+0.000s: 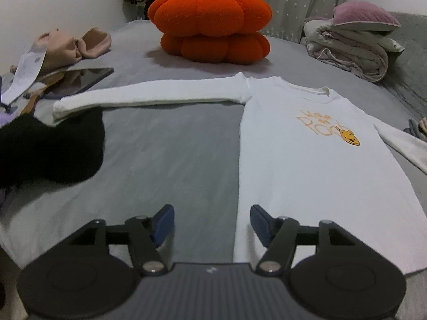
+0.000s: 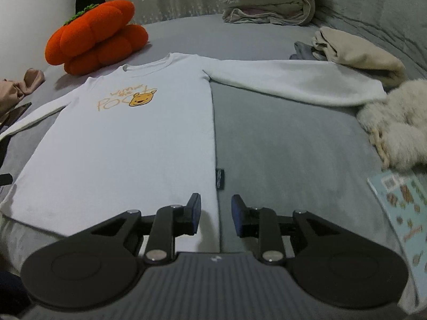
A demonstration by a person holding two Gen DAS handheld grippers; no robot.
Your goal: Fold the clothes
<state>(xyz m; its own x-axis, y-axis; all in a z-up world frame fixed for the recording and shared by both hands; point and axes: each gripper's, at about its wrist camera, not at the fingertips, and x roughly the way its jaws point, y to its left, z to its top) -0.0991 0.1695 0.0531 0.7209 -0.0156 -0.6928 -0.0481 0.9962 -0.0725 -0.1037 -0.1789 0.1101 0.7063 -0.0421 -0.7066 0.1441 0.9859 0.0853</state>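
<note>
A white long-sleeved shirt [image 1: 307,154] [image 2: 128,138] with an orange bear print lies flat, face up, on the grey bed, both sleeves stretched out sideways. My left gripper [image 1: 212,222] is open above the shirt's lower left edge, with only sheet and hem between its blue pads. My right gripper [image 2: 216,213] is open, more narrowly, over the shirt's lower right edge beside a small dark label [image 2: 220,178]. Neither gripper holds any cloth.
An orange pumpkin cushion [image 1: 210,24] [image 2: 93,37] sits beyond the collar. Folded bedding [image 1: 352,48] [image 2: 267,0] is at the back. A black garment [image 1: 50,149], a tablet [image 1: 85,78] and tan cloth [image 1: 72,45] lie left; a beige garment [image 2: 357,53], a furry item [image 2: 397,122] and a printed sheet [image 2: 400,208] lie right.
</note>
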